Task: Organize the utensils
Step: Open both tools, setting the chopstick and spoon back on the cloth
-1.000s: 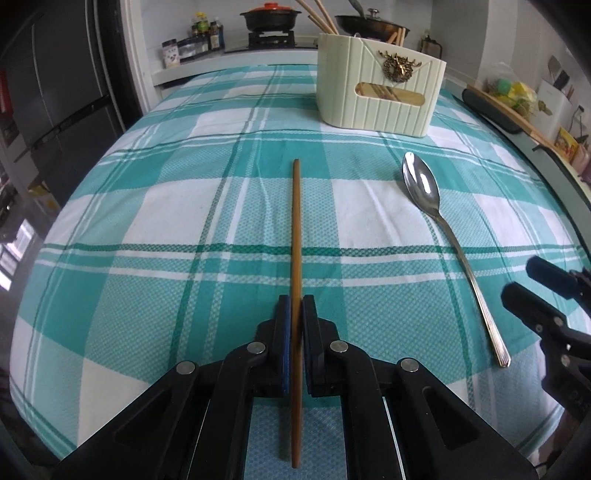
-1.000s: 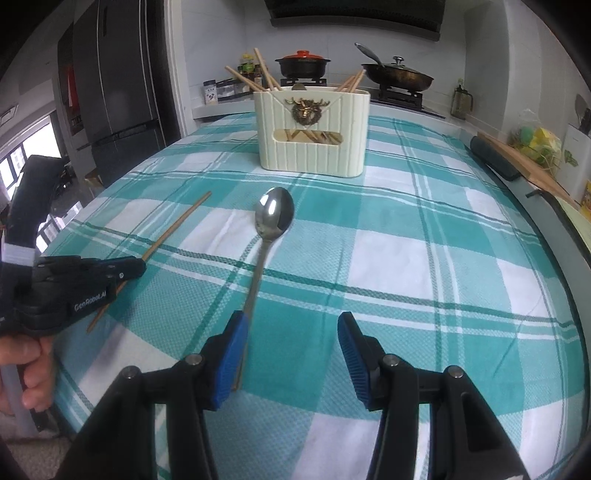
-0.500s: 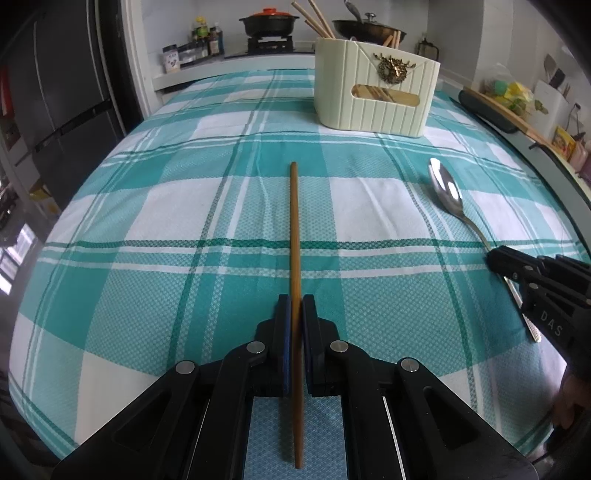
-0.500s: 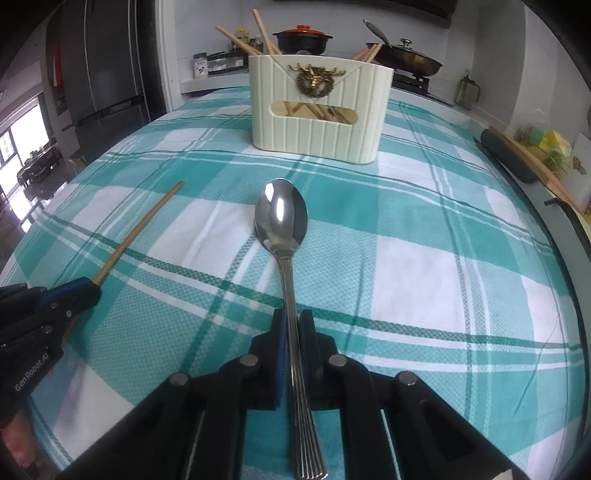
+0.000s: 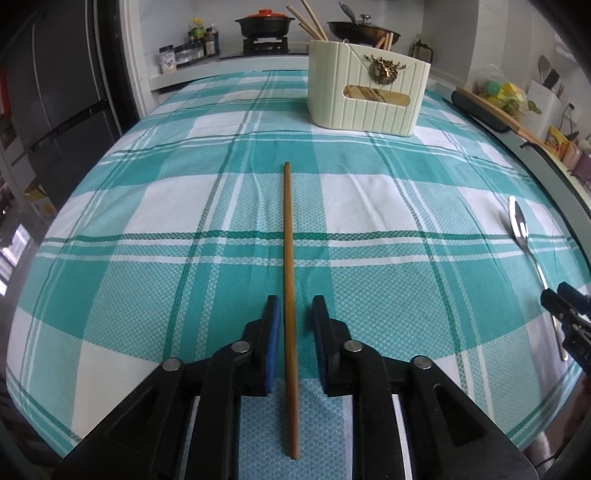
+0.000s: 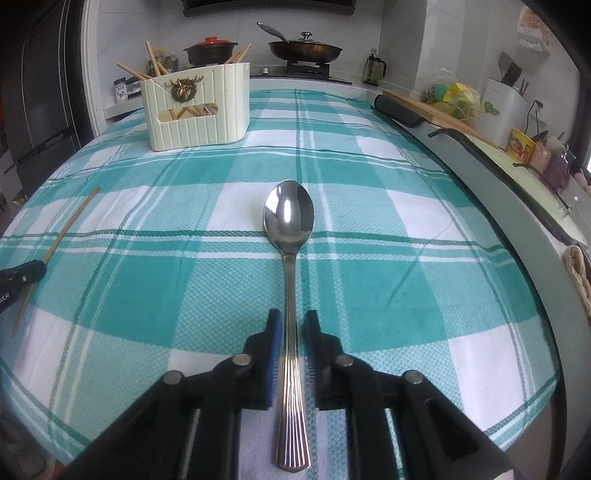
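The left gripper (image 5: pixel 294 310) hangs low over the counter (image 5: pixel 155 206), which is covered by a teal and white checked cloth (image 5: pixel 369 192). Its jaws are opening, narrowly apart, with a wooden chopstick (image 5: pixel 289 258) lying between them; a gap shows on each side of the stick, so the pads do not press it. The chopstick lies flat on the cloth, running straight from the near edge toward the far side.

The right gripper (image 6: pixel 293 325) is also just above the cloth, and its jaws are opening too. A steel spoon (image 6: pixel 290 236) lies between them with its ridged handle pointing toward the near edge and its bowl facing up toward the far side. The pads stand close to the handle, with a thin gap visible on each side.

At the far side of the counter stands a cream ribbed utensil holder (image 5: pixel 365 96) with a brass stag ornament (image 5: pixel 386 70) on its front; several chopsticks (image 5: pixel 306 18) stick out of its top. From the left camera, the spoon lies far right of the chopstick, well apart from it.

Beyond the counter, a dark pot with a red lid (image 6: pixel 210 50) and a frying pan (image 6: pixel 304 50) sit on a stove (image 6: pixel 306 68).
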{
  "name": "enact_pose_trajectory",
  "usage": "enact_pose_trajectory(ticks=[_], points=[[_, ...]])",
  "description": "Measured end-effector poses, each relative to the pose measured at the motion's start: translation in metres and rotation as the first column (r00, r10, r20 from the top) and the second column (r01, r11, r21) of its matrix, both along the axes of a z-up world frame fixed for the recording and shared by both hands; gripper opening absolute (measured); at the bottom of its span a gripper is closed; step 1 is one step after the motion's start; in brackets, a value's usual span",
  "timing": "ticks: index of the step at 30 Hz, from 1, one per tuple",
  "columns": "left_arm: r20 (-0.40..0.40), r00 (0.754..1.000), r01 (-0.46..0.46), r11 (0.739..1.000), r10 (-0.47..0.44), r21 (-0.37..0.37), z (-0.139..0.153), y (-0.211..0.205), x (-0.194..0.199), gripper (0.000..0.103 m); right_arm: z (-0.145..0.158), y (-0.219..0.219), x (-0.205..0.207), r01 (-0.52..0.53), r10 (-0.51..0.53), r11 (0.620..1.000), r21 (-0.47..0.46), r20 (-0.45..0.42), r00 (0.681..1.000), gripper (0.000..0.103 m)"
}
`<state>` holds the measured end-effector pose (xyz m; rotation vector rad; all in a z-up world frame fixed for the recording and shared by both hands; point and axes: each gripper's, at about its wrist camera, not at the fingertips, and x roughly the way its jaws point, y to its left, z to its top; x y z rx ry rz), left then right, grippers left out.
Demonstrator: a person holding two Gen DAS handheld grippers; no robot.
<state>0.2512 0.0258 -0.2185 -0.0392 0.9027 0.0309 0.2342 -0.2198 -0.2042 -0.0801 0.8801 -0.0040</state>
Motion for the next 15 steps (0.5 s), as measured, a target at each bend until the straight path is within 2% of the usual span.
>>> enact_pose_trajectory(ticks=[1,2,6,15], points=[[0.001,1.000,0.001,1.000,-0.001,-0.004,0.001,0.000,-0.002,0.045,0.001,-0.001,-0.002,-0.003,0.003,1.000,0.013,0.010,1.000,0.053],[0.005,1.000,0.003,1.000,-0.003,-0.007,0.003,0.000,-0.004,0.050,0.003,-0.002,-0.003,-0.004,0.003,1.000,0.021,0.023,1.000,0.061],[0.009,1.000,0.014,1.000,-0.014,-0.003,0.008,0.000,-0.010,0.063,0.003,-0.001,0.002,-0.032,0.031,0.999,0.040,0.015,0.999,0.061],[-0.007,1.000,-0.005,1.000,0.005,0.004,0.007,0.005,-0.010,0.066,-0.005,0.000,0.006,-0.043,0.043,0.998,0.037,-0.013,0.999,0.062]])
